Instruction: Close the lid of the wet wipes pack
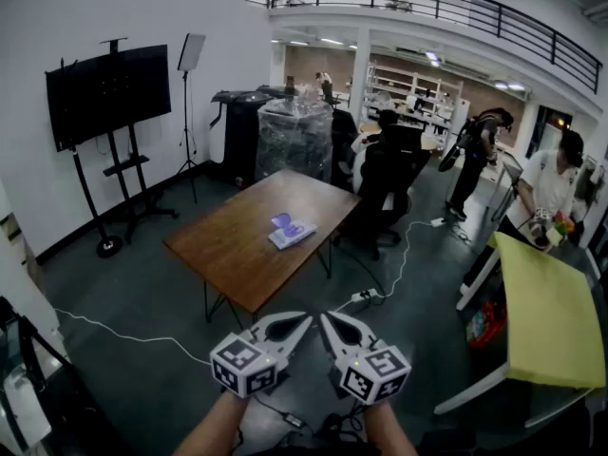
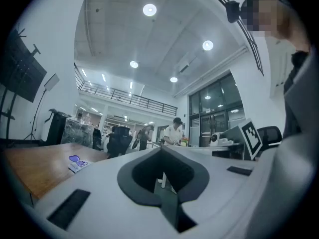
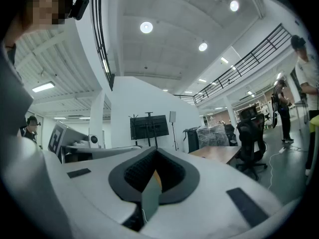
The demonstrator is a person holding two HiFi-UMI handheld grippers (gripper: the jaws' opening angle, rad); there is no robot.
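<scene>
Wet wipes pack (image 1: 294,233): one, lying near the middle of the wooden table (image 1: 223,250), well apart from both grippers. Its purple lid (image 1: 282,221) appears folded open at the end farther from the camera, so the task is judged not yet begun.

Left gripper (image 1: 298,322) and right gripper (image 1: 330,322): two, held level and side by side low in the head view, tips nearly meeting. Each has its jaws together, with nothing between them.

Step in hand, as judged: the approach to the table. To do it well, bring both grippers over the pack. One could steady the pack's body while the other, with jaws together, tips the lid over its hinge. Then press flat on the lid until it seats. A one-sided push would likely slide the light pack across the smooth top.

Surroundings: one dark screen on a stand (image 1: 107,93), one yellow-green table (image 1: 551,316), one white cable on the floor (image 1: 114,331) and at least three people in the background.
</scene>
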